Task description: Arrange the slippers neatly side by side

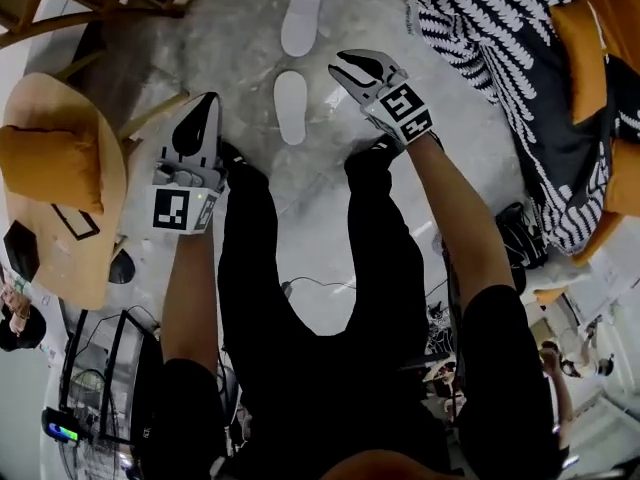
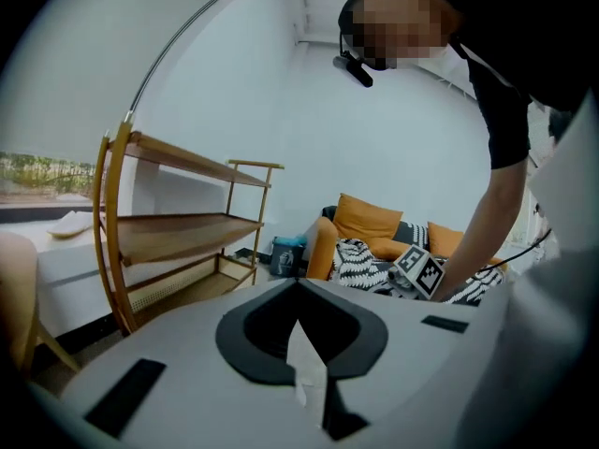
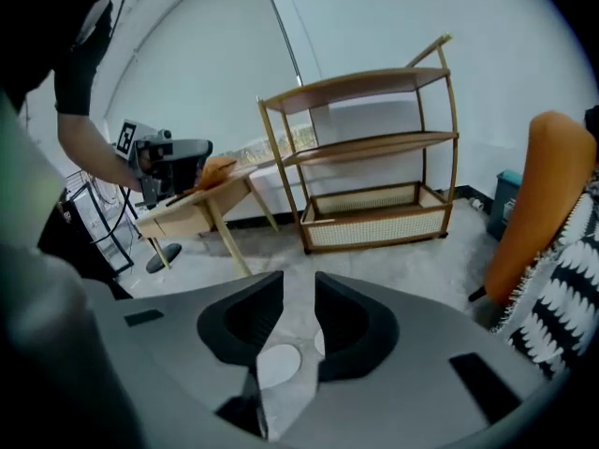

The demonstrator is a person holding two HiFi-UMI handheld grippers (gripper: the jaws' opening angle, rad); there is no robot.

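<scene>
Item 1, near slipper (image 1: 291, 106): white, sole flat on the grey floor (image 1: 240, 28), just ahead of my feet.

Item 2, far slipper (image 1: 302, 16): white, lying beyond the near slipper and roughly end to end with it, a gap between them, not side by side.

Item 3, my right tool (image 1: 342, 65): just right of the near slipper, raised off the floor and touching nothing. Jaws stand apart and empty; in the right gripper view both slippers show on the floor through the gap.

Item 4, my left tool (image 1: 205, 108): left of the near slipper, clear of it, tips closed together on nothing.

Item 5, table (image 1: 60, 98): well left of the near slipper.

Item 6, patterned blanket (image 1: 490, 38): well right of it.
</scene>
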